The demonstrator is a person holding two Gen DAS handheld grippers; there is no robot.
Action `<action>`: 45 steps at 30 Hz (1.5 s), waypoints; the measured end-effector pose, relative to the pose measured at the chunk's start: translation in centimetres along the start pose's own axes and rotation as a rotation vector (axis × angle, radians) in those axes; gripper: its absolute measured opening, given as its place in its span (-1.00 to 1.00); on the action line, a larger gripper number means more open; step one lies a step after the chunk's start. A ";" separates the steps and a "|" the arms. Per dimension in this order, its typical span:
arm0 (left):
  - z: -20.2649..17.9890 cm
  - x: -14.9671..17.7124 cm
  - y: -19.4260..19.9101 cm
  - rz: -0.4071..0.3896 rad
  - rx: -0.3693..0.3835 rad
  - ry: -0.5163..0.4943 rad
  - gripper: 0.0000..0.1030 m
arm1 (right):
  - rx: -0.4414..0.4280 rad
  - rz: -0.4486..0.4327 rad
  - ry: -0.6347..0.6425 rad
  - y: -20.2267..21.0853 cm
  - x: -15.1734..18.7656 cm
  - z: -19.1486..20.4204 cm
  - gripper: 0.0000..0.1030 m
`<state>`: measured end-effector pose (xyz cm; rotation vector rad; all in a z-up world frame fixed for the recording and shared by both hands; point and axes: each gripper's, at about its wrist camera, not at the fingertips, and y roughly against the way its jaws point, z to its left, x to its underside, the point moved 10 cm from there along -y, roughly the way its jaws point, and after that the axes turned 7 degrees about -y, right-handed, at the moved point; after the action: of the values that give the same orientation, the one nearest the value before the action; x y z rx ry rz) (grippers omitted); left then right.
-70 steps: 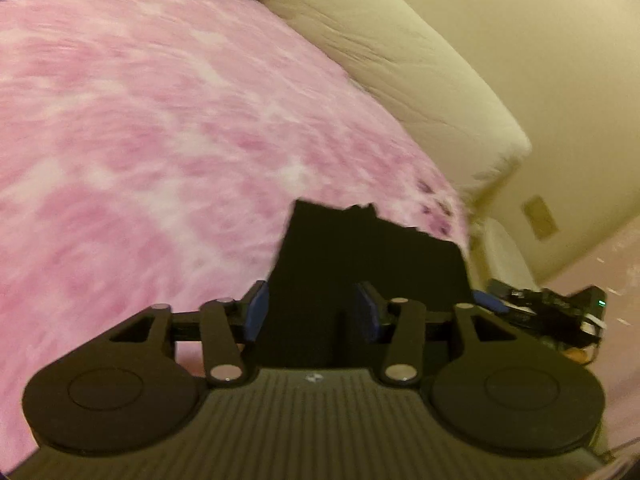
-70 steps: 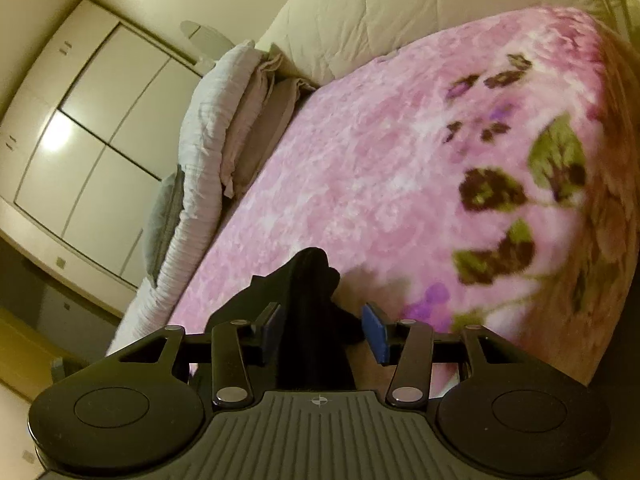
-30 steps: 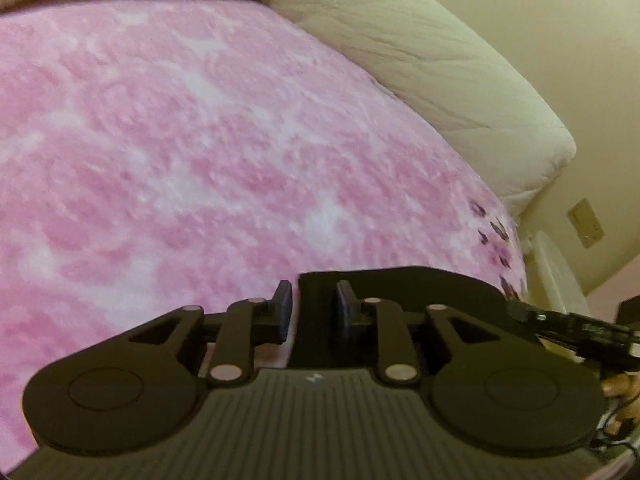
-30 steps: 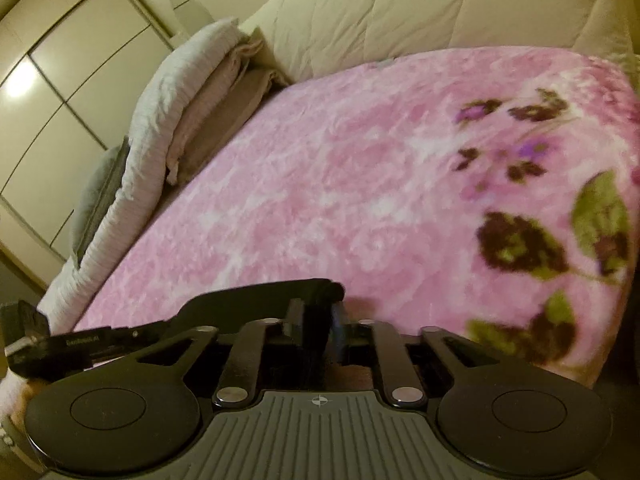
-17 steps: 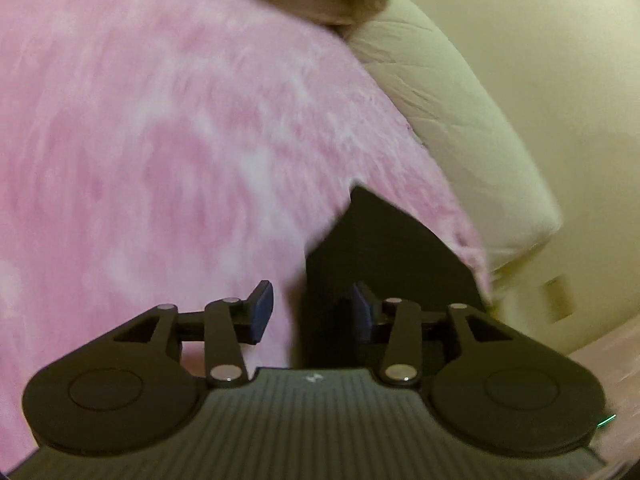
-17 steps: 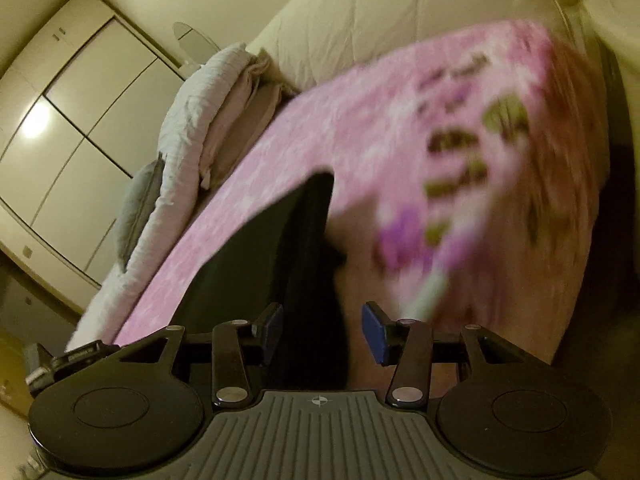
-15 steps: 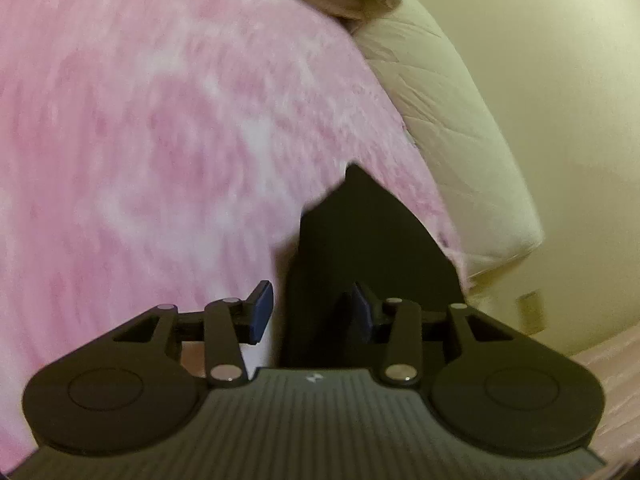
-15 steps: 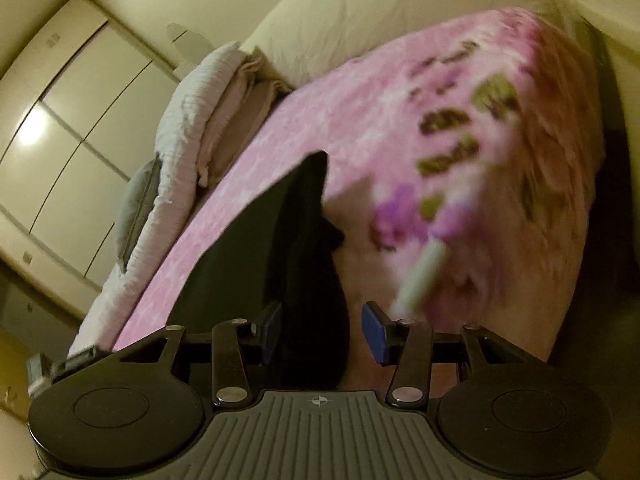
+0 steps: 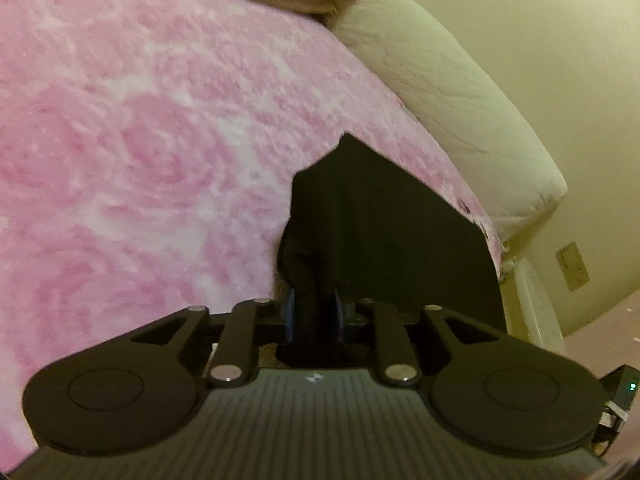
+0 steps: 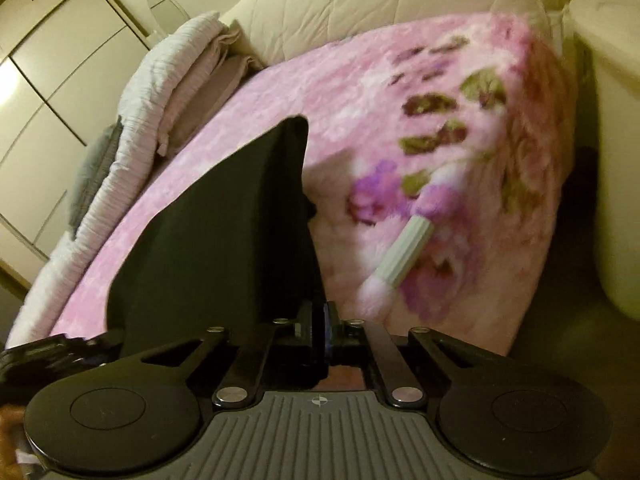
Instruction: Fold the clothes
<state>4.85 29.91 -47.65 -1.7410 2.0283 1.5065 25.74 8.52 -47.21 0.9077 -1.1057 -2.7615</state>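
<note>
Now both tools just closed: left tool [image 9: 313,314] and right tool [image 10: 319,330] clamp black garment [image 10: 224,232]; no legible writing.

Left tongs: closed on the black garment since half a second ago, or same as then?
Yes. The left tongs stood open around the black garment then; they have just been closing and now pinch its edge, low on the pink blanket.

Left gripper [image 9: 313,316]: angled downward, jaws just closed in, blue pads pinching a bunched edge of the black garment [image 9: 380,220]. Right gripper [image 10: 318,326]: also tilted downward, jaws just closed to a narrow gap, clamped on a thin fold of the same cloth. Both grips sit at the near edge of the fabric.
</note>
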 end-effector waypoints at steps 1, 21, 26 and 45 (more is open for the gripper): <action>0.2 0.0 0.8 -0.018 -0.026 -0.001 -0.66 | -0.001 -0.006 -0.011 0.6 -0.1 0.0 -0.69; 1.0 2.2 0.5 -0.005 -0.088 0.057 -0.86 | -0.068 0.026 -0.045 0.2 2.4 -0.6 -1.00; 0.2 1.0 3.6 -0.074 -0.241 -0.052 -0.86 | 0.045 -0.071 0.094 2.9 0.9 1.3 -0.98; -7.1 4.3 3.4 0.086 -0.336 -0.279 -0.68 | 0.176 -0.009 0.309 4.5 5.0 4.0 -0.17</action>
<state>4.29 21.52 -44.49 -1.4442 1.8141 2.0846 18.68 6.53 -44.56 1.3066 -1.2979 -2.4443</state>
